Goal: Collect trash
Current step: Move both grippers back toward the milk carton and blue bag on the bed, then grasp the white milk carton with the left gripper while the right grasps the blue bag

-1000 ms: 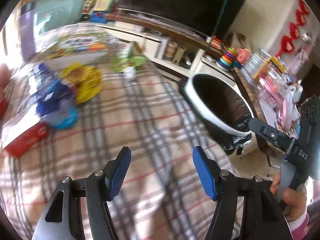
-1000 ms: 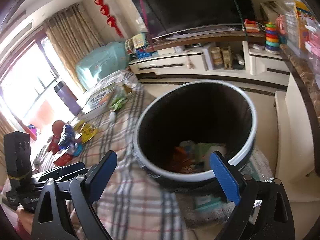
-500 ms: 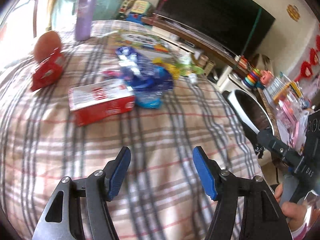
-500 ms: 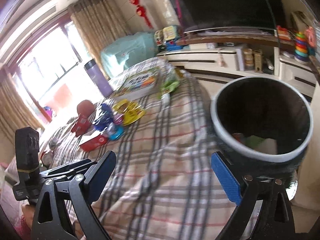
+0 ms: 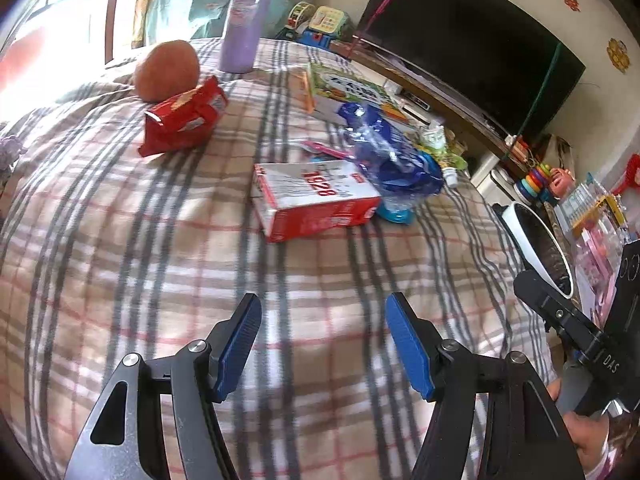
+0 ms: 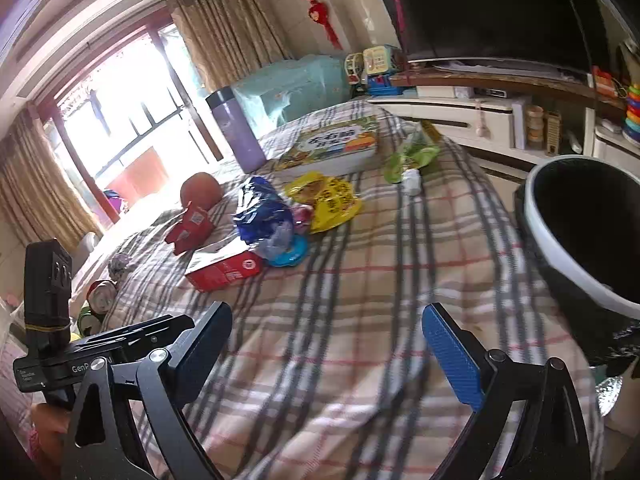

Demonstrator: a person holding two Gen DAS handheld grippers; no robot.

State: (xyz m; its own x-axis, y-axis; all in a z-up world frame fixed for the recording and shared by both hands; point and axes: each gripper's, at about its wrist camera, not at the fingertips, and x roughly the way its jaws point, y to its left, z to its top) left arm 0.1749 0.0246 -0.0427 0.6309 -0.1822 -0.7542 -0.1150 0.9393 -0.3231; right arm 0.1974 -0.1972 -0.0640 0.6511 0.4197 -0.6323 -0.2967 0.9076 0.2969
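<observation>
Spread across a plaid blanket (image 5: 132, 240), from left to right in the left wrist view: a red snack packet (image 5: 182, 116) touching a round orange fruit (image 5: 166, 65), a purple tumbler (image 5: 245, 20) standing upright behind, then a red-and-white carton (image 5: 316, 200) lying flat with a crumpled blue plastic bag (image 5: 394, 160) against its right end. Farther right, off the blanket's edge, a white-rimmed trash bin (image 5: 536, 248), dark liner inside. In the right wrist view, also a yellow wrapper (image 6: 326, 200) and a green wrapper (image 6: 410, 158) near a picture book (image 6: 340, 144), probably no trash.

Left gripper (image 5: 322, 344) low over bare blanket, jaws apart, nothing between them, well short of the carton. Right gripper (image 6: 328, 344) likewise spread wide and empty, bin (image 6: 576, 236) to its right.

Likely step in hand: reaching for the next piece of litter. Best taken by closing in on the nearest item, the carton, and squaring the pads across its narrow sides rather than its broad face. Worth keeping the jaws clear of the loose blanket folds. Blue bag likely to crush and slip, so better pinched deep at a bunched part.
</observation>
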